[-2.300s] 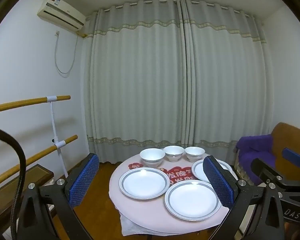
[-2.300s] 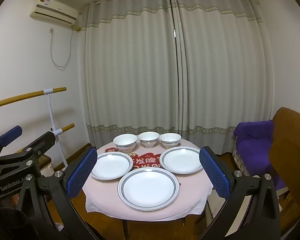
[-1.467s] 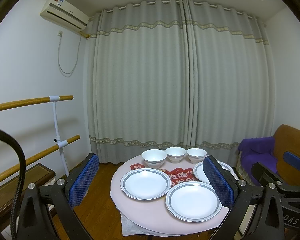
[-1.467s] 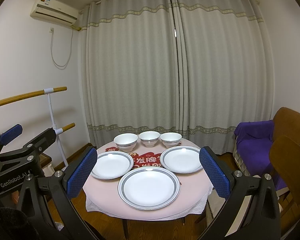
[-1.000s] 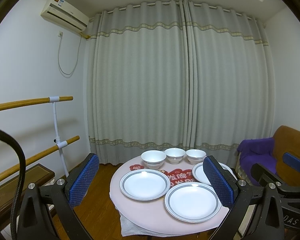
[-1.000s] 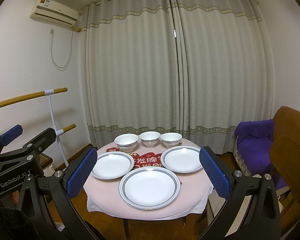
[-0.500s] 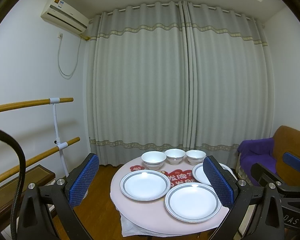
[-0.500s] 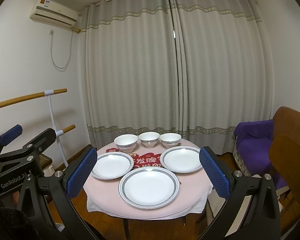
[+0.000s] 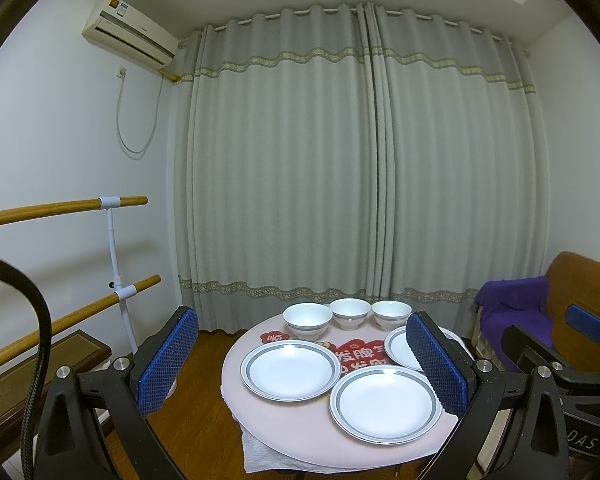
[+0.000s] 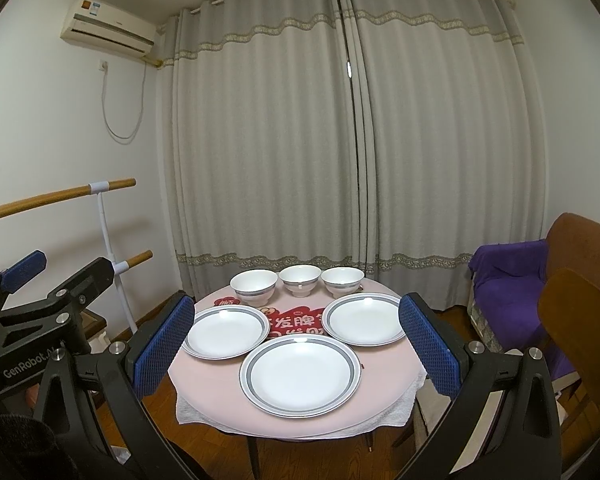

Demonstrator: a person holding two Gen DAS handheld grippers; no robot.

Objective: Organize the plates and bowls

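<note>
A small round table with a pink cloth carries three white plates with grey rims: a left plate, a front plate and a right plate. Behind them stand three white bowls in a row. The left wrist view shows the same plates and bowls. My left gripper and my right gripper both hang open, short of the table, with nothing between their blue pads.
Grey curtains close off the wall behind the table. Wooden rails run along the left wall. A brown sofa with a purple blanket and a wooden chair stand at the right.
Both views have shifted only slightly; the table sits a little lower and farther in the left wrist view. Plates and bowls have not moved. Both grippers stay open.
</note>
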